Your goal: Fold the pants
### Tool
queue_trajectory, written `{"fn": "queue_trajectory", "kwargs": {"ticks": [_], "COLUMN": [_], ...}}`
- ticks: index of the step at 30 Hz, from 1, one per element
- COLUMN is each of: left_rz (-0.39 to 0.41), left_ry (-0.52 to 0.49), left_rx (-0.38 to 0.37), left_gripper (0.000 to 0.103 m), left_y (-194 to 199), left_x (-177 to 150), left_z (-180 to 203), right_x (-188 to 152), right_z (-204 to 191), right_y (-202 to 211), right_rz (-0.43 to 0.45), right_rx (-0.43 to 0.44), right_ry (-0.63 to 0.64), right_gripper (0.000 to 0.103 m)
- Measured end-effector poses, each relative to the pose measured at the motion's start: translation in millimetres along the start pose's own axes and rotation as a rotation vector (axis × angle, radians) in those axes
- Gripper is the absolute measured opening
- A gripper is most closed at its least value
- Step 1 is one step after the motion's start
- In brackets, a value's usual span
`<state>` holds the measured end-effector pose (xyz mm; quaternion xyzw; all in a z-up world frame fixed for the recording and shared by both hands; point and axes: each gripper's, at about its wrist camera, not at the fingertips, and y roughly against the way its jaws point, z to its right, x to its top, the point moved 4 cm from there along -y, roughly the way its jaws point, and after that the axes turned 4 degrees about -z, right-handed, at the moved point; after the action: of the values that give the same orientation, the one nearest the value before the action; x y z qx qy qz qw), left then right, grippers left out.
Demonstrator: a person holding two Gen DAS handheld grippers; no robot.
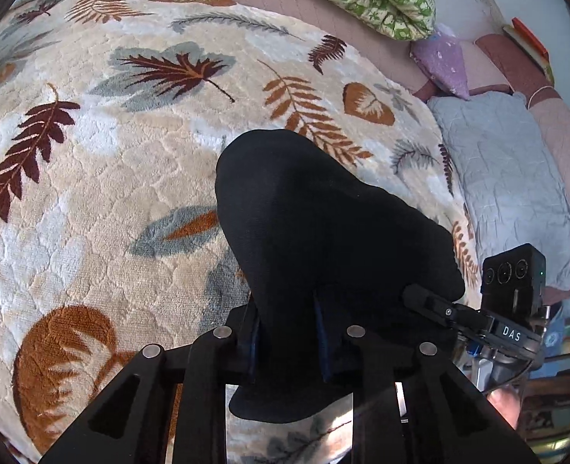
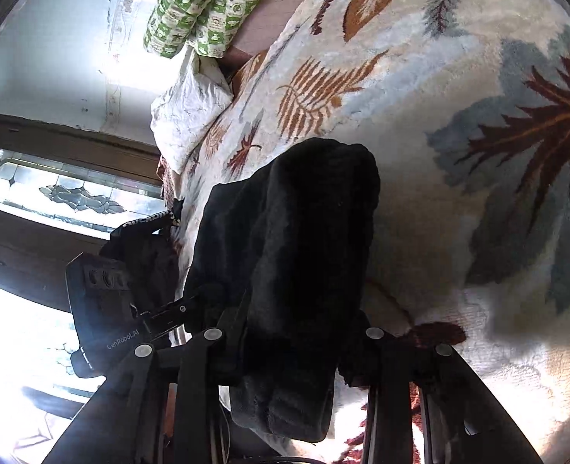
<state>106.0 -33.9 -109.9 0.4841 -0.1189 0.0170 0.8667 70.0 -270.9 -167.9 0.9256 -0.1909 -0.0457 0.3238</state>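
Pants [image 1: 323,232] lengthwise away from tongs [image 1: 289,332]

From my right wrist camera, I look along the right gripper [image 2: 292,348], whose two black fingers are closed on a thick fold of black pants [image 2: 289,251]. The fabric bunches up between the fingers and hangs over them, with a rounded end drooping toward the camera. Beneath it lies a cream blanket [image 2: 459,77] patterned with brown, rust and grey-blue leaves. At the upper left, a green and white patterned quilt [image 2: 203,4] rests beside a white pillow [image 2: 188,116]. To the left, the other gripper [image 2: 192,305] reaches in and touches the pants' edge. Behind it is a wooden door with a glass panel [image 2: 72,193].
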Motion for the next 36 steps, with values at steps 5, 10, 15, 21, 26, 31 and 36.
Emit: {"fn": "queue_trajectory", "kwargs": {"ticks": [5, 10, 15, 21, 26, 31, 36], "left_rz": [0.063, 0.118, 0.153, 0.14, 0.11, 0.107, 0.138], "left_ry": [-0.016, -0.017, -0.014, 0.009, 0.006, -0.051, -0.101], "left_rx": [0.023, 0.06, 0.155, 0.252, 0.331, 0.374, 0.437], "left_gripper": [0.02, 0.021, 0.021, 0.021, 0.023, 0.043, 0.064], "left_y": [24.2, 49.0, 62.4, 44.9, 6.6, -19.0, -22.5], "left_x": [8.8, 33.7, 70.4, 119.6, 143.5, 141.2, 126.0], "left_z": [-1.3, -6.2, -20.8, -46.0, -74.3, -89.0, -90.9], "right_x": [7.9, 31.4, 70.9, 115.4, 140.5, 155.4, 149.1], "right_z": [-22.2, -50.7, -80.9, -95.6, -87.6, -52.9, -37.5], "right_y": [-4.2, -15.3, -44.5, -97.6, -131.8, -133.2, -120.2], "right_rz": [-0.001, 0.001, -0.012, -0.022, -0.018, 0.001, 0.018], "right_rx": [0.042, 0.056, 0.035, -0.019, -0.136, -0.218, -0.224], "right_ry": [0.013, 0.055, 0.113, 0.155, 0.235, 0.252, 0.264], "right_gripper": [0.034, 0.034, 0.035, 0.037, 0.042, 0.06, 0.061]}}
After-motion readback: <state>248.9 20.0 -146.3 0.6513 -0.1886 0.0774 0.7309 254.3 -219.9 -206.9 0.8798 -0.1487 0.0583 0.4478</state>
